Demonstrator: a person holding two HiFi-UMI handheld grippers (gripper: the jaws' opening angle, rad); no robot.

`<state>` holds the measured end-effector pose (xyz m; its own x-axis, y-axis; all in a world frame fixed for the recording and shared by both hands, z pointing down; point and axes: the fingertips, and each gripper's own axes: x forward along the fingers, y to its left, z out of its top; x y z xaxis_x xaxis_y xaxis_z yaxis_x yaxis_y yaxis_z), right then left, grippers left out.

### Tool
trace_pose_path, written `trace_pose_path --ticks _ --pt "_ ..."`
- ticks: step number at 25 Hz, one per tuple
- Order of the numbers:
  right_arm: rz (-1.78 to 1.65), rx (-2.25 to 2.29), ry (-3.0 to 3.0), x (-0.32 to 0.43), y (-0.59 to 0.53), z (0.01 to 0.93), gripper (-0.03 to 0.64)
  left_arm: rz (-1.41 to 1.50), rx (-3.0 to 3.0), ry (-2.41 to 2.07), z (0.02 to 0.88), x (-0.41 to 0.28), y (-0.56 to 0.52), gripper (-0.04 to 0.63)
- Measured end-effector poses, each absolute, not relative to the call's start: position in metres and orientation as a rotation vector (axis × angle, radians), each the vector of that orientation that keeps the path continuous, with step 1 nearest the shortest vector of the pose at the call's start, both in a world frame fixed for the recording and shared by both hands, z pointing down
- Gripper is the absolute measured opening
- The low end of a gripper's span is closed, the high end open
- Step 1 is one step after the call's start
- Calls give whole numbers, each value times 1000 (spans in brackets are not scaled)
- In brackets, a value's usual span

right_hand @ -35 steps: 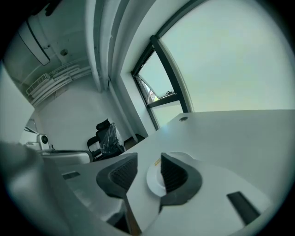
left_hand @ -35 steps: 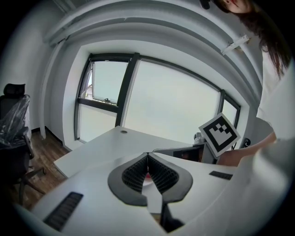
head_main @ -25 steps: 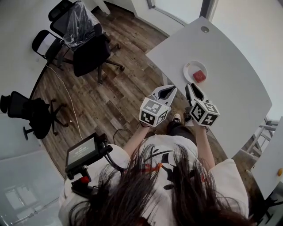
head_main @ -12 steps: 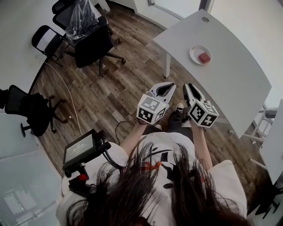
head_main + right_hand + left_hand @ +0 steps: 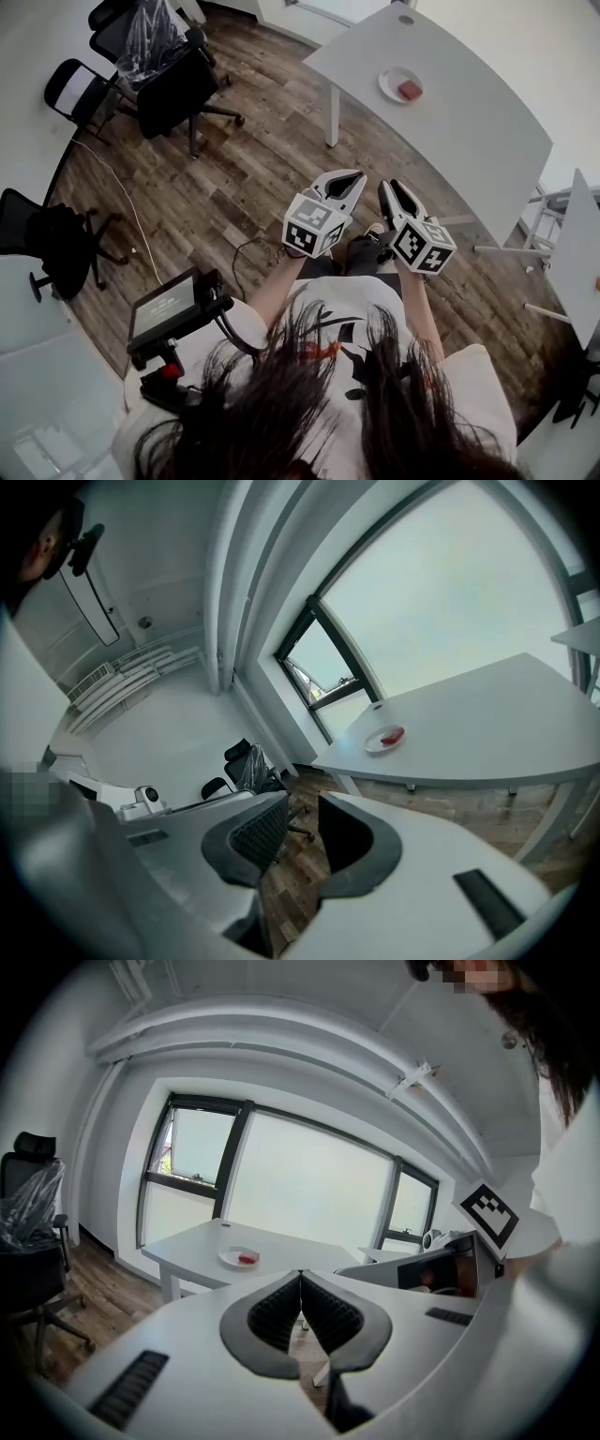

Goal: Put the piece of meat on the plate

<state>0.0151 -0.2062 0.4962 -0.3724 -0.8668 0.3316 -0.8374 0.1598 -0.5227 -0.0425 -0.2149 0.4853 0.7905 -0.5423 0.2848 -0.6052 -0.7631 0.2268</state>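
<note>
A: Since prior frame: left hand-held gripper [image 5: 352,178] + right hand-held gripper [image 5: 392,187] have backed off from desk [image 5: 469,131]; plate [image 5: 386,81] now well apart from both.
B: Jaws?
A: Both closed, empty. Meat [image 5: 410,90] sits on plate, straight ahead of the tips, right one marginally nearer. Long axis: too small to tell.
B: Writing?
A: None legible. Only square markers [image 5: 309,225] on the grippers.

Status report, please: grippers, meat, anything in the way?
Left gripper and right gripper shut, empty, over the floor. Meat lies on plate, on table. Nothing in the way.
</note>
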Motion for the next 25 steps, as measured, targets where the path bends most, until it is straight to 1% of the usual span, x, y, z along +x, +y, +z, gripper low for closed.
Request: trace_pose_path --ticks 12,19,25 --pt "-963 -1789 2334 71 -150 486 109 265 2685 -880 474 5 -167 5" --pt "-971 -1785 2340 150 -51 500 109 252 2673 -901 478 79 -72 5" --pt "-1037 -1773 2335 160 -49 506 109 282 2591 -919 494 78 -58 5"
